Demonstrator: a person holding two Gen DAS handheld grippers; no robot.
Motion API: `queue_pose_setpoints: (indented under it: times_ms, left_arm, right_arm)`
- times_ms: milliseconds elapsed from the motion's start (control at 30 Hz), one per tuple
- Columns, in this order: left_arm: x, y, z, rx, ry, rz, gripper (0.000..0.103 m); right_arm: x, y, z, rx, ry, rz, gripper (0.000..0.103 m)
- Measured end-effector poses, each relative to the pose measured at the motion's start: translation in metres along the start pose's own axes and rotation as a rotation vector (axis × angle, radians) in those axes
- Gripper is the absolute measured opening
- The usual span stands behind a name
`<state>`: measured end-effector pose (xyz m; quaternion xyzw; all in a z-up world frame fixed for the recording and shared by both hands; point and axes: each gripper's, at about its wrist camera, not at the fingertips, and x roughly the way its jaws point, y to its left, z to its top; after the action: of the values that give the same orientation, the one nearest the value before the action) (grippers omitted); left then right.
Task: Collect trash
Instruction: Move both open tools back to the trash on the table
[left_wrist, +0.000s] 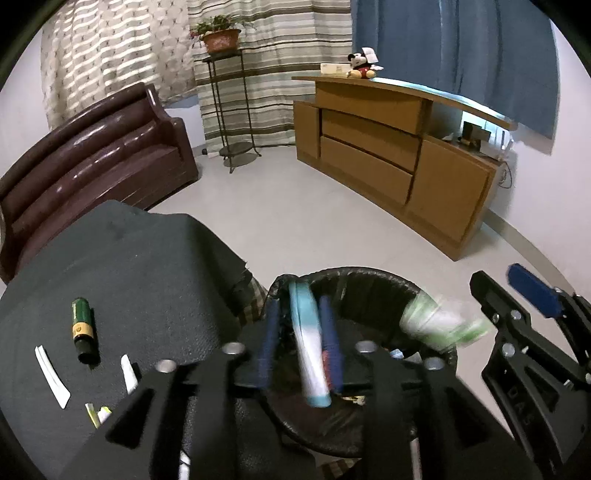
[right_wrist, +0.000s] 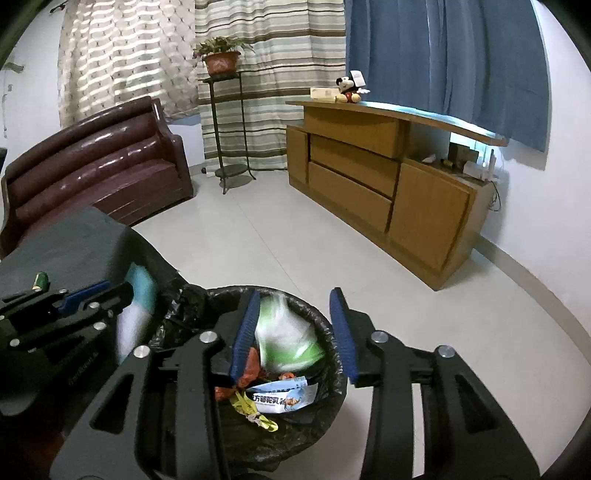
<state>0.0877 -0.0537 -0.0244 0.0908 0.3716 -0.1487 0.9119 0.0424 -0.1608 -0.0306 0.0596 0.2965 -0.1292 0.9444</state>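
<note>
between the left gripper (left_wrist: 301, 345) fingers a blurred teal-white tube (left_wrist: 308, 354) sits loose, jaws narrowly parted; below the wide-spread right gripper (right_wrist: 295, 336), a green-white wrapper (right_wrist: 284, 339) over the bin (right_wrist: 332, 391).

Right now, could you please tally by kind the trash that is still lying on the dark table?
On the dark table, seen from the left wrist:
Green battery: 1
White strips: 2
Yellow-white scrap, partly out of sight: 1
Total: 4 in view
</note>
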Motion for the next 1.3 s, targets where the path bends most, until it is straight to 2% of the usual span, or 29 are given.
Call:
queue_pose_setpoints:
  times_ms: [200, 267, 400, 567, 867, 1100, 1300]
  left_arm:
    - [-0.002, 0.003, 0.000, -0.020, 0.009, -0.006, 0.041]
    - [-0.005, 0.005, 0.000, -0.024, 0.007, -0.004, 0.043]
    - [-0.013, 0.013, 0.001, -0.040, 0.000, -0.002, 0.048]
    - [-0.025, 0.029, -0.008, -0.065, 0.003, 0.015, 0.048]
    - [-0.041, 0.064, -0.034, -0.114, 0.031, 0.095, 0.049]
    - [-0.048, 0.093, -0.055, -0.202, 0.075, 0.163, 0.051]
    - [-0.049, 0.109, -0.068, -0.248, 0.109, 0.180, 0.053]
  right_arm:
    - [-0.003, -0.001, 0.000, 0.004, -0.001, -0.006, 0.055]
    - [-0.006, 0.000, 0.000, 0.003, -0.005, -0.009, 0.062]
    - [-0.011, 0.002, -0.001, -0.009, -0.002, -0.002, 0.063]
    - [-0.021, 0.013, -0.005, -0.026, 0.007, 0.022, 0.064]
    - [-0.035, 0.035, -0.016, -0.057, 0.026, 0.078, 0.064]
    - [-0.045, 0.047, -0.023, -0.076, 0.026, 0.116, 0.064]
    - [-0.049, 0.052, -0.027, -0.087, 0.030, 0.140, 0.064]
